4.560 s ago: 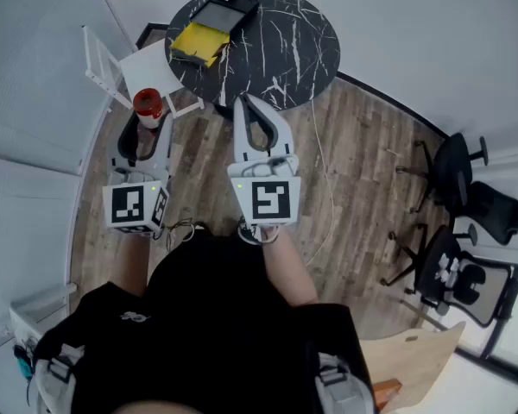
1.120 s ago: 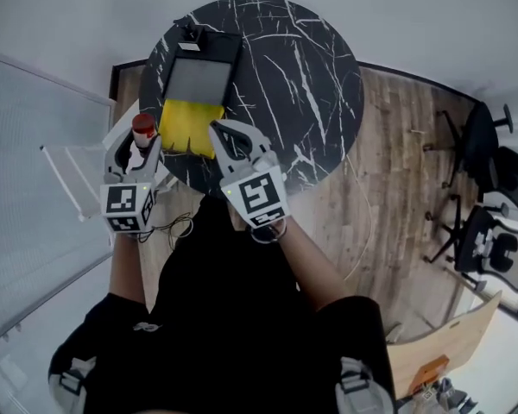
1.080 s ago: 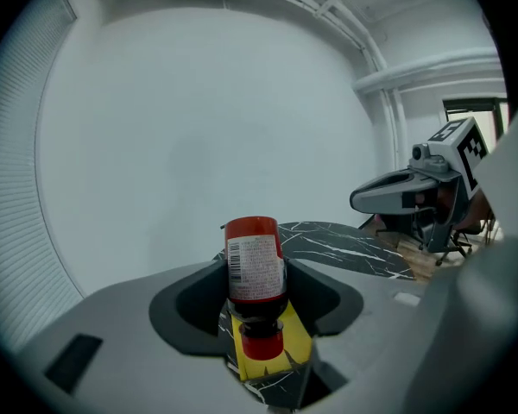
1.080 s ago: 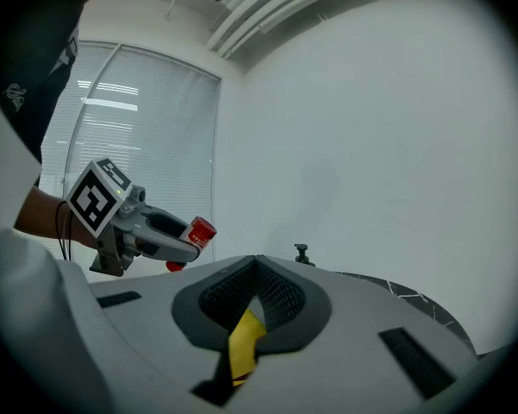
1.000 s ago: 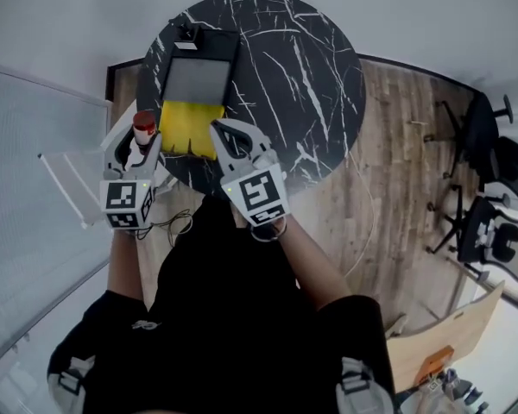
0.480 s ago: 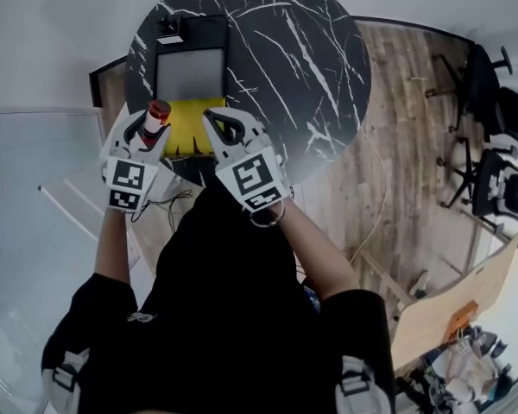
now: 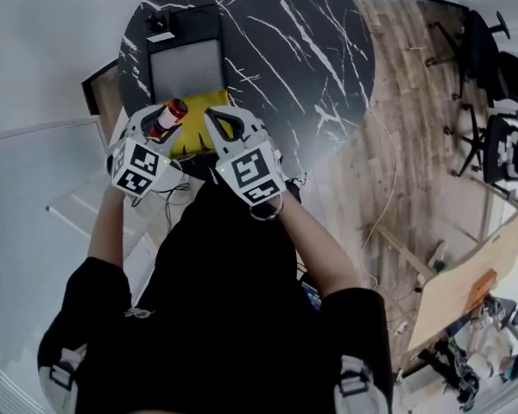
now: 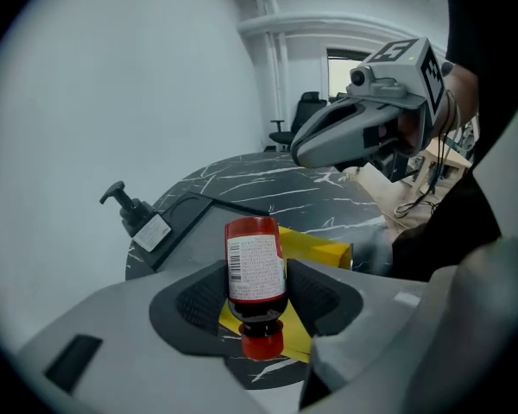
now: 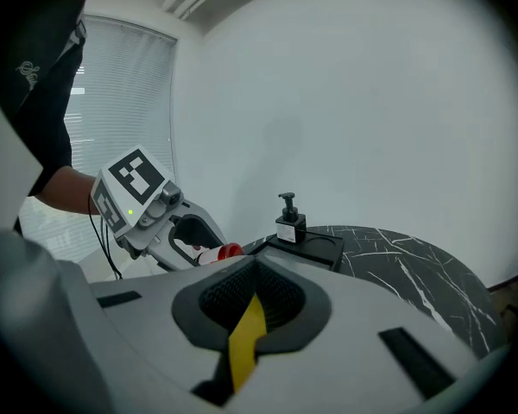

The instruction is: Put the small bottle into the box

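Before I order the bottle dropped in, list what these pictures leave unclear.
Yellow box opening: head view, left gripper and right gripper cover it.
Small bottle label print: left gripper view, too small to read.
Yellow strip between the right gripper's near-shut jaws: right gripper view, clamped or only seen through, unclear.

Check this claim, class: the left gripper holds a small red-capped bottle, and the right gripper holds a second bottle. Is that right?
Not quite. The right gripper holds no bottle: its jaws are shut on a thin yellow flap, as the right gripper view shows. The left gripper does hold the small red-capped bottle.
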A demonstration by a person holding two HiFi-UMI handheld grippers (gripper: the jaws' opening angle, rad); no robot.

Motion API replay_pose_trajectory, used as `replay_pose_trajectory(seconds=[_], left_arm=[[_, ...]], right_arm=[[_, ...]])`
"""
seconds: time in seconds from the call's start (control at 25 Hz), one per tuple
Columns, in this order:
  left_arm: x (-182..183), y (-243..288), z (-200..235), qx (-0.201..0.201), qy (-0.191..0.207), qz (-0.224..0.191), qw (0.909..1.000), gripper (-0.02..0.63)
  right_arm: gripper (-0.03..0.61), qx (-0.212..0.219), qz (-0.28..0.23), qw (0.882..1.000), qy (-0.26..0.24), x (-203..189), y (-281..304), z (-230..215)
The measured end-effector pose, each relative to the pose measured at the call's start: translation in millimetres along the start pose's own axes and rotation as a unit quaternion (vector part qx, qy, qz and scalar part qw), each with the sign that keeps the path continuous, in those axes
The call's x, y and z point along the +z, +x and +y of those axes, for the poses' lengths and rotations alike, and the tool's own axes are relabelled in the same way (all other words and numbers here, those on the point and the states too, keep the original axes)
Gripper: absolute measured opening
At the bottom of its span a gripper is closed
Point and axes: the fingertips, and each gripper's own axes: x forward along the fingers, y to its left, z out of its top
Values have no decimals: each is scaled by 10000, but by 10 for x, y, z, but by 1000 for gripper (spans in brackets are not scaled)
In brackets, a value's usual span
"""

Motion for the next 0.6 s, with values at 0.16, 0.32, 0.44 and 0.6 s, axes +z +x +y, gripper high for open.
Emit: replay_pose_trajectory(seconds=[0.16, 0.32, 0.44, 0.6], left_arm=[[-107, 195, -77, -405, 441, 162, 9981, 213], [-188, 372, -156, -724, 720, 282, 9944, 213], [-265, 520, -191, -826, 961, 452, 9909, 213], [-420, 686, -256, -936, 1319, 766, 9839, 213]], right_arm=[[-5, -166, 112, 9998, 80, -105, 32, -24], [-5, -252, 223, 9993, 173, -215, 59, -48], [-5, -276, 316, 9988, 261, -309, 76, -68], [-5, -354, 409, 9980, 340, -427, 100, -111]])
